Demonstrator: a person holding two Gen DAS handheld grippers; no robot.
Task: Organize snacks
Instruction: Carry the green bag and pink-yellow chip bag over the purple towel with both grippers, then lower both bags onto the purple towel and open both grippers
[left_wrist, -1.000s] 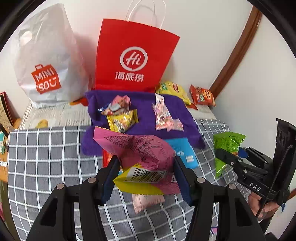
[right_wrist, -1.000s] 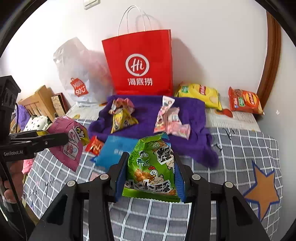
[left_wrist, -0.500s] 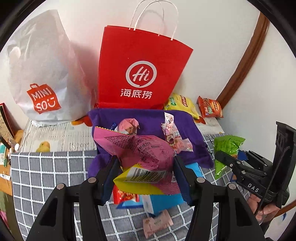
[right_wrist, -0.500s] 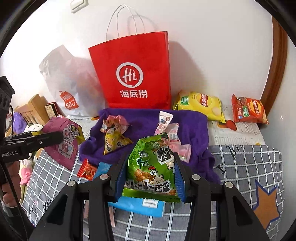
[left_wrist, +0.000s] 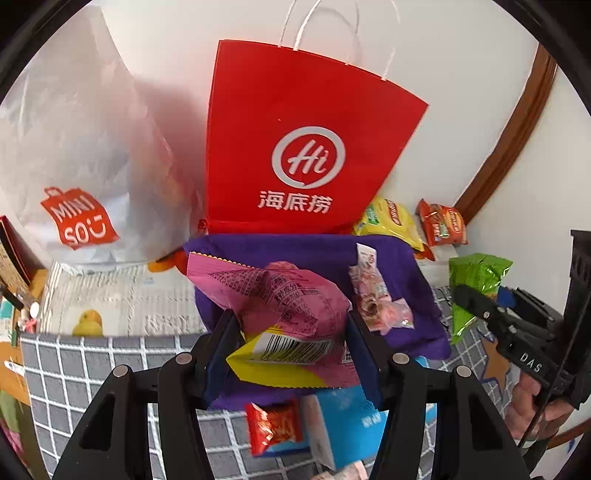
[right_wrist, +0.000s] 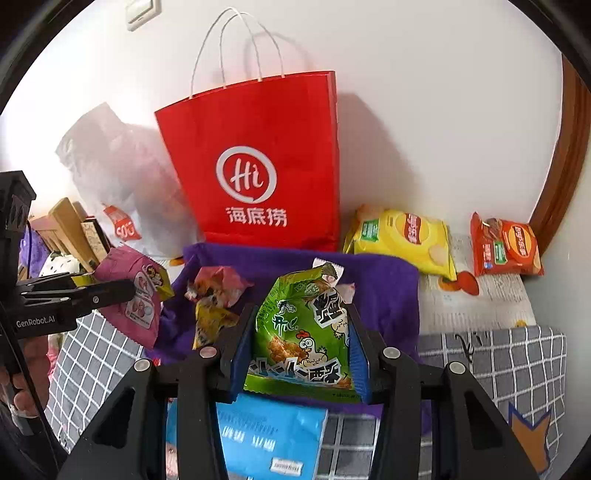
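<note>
My left gripper (left_wrist: 291, 328) is shut on a pink snack packet (left_wrist: 280, 295) and holds it up in front of the purple cloth (left_wrist: 295, 247). My right gripper (right_wrist: 301, 332) is shut on a green chicken snack packet (right_wrist: 306, 332), also held above the purple cloth (right_wrist: 384, 288). The pink packet also shows at the left of the right wrist view (right_wrist: 136, 295). The green packet shows at the right of the left wrist view (left_wrist: 476, 280). A red Hi paper bag (left_wrist: 295, 147) stands upright behind the cloth, also in the right wrist view (right_wrist: 258, 166).
A white Miniso plastic bag (left_wrist: 74, 166) leans left of the red bag. Yellow (right_wrist: 406, 236) and orange (right_wrist: 506, 247) chip bags lie at the back right by the wall. Small snacks (right_wrist: 218, 291) lie on the cloth. A blue packet (right_wrist: 266, 439) and a red packet (left_wrist: 273, 424) lie on the grey checked tablecloth (right_wrist: 517, 362).
Both grippers have moved forward and up toward the red bag with their packets still held. The bag and the cloth now appear closer and larger.
</note>
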